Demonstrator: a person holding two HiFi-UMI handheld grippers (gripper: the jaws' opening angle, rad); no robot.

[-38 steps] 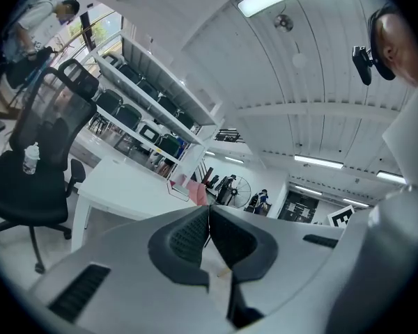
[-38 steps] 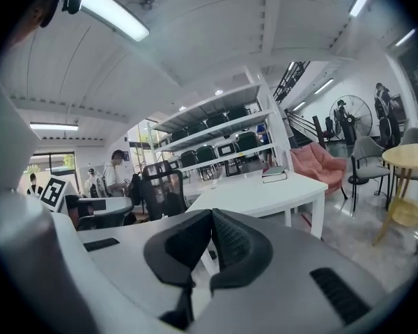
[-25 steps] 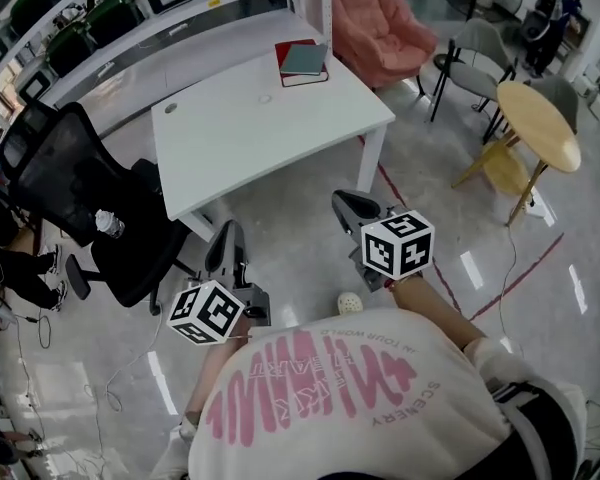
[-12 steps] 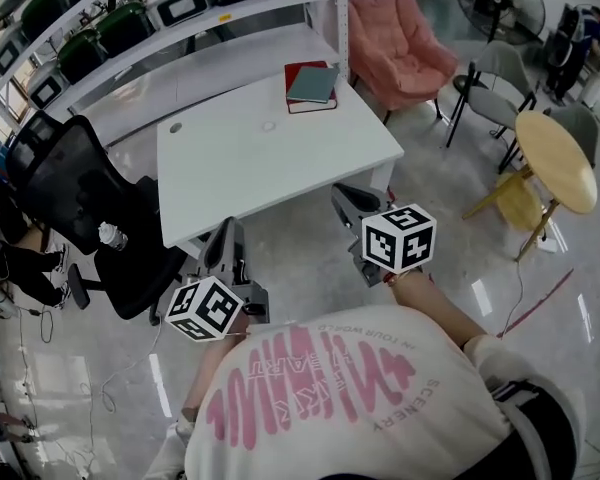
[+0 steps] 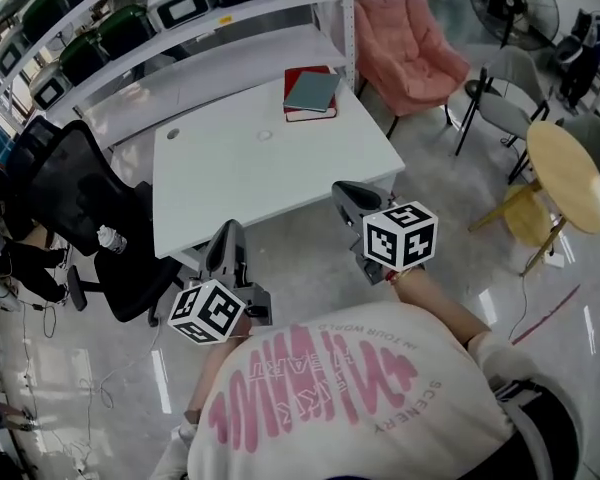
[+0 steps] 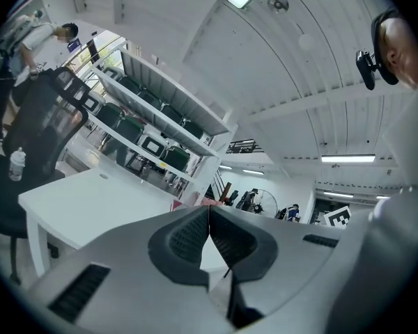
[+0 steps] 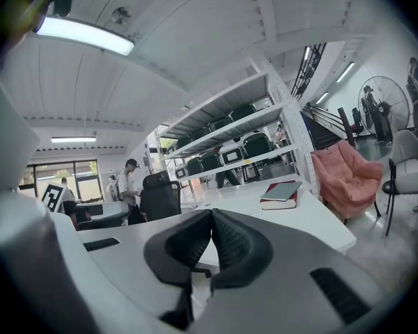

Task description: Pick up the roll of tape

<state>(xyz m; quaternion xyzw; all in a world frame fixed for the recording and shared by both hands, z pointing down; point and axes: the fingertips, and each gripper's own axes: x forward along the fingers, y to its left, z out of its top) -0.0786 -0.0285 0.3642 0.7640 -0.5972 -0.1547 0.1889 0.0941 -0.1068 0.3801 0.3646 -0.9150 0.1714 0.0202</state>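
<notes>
Head view: roll of tape [image 5: 265,135], apparently a small pale ring, lies flat on the smooth white table [image 5: 230,183], near the stacked red and grey books [image 5: 310,93]. The table is closer than a second ago, so the approach is under way and the reach not begun. Left gripper [image 5: 230,232] and right gripper [image 5: 346,194]: ribbed dark pads pressed together, empty, well apart from the tape.

1. White shirt [image 5: 450,368], pink print on the front, upside down in the head view: "IN YOUR WORLD".
2. Same shirt, right-arm side: "SCENERY".
3. Same shirt, small line inside the big pink lettering: looks like "HEART", not certain. The big letters can't be read.
4. Left cube [image 5: 206,311] on the left gripper [image 5: 228,233] and right cube [image 5: 400,236] on the right gripper [image 5: 346,194]: black-and-white square code markers only.
</notes>
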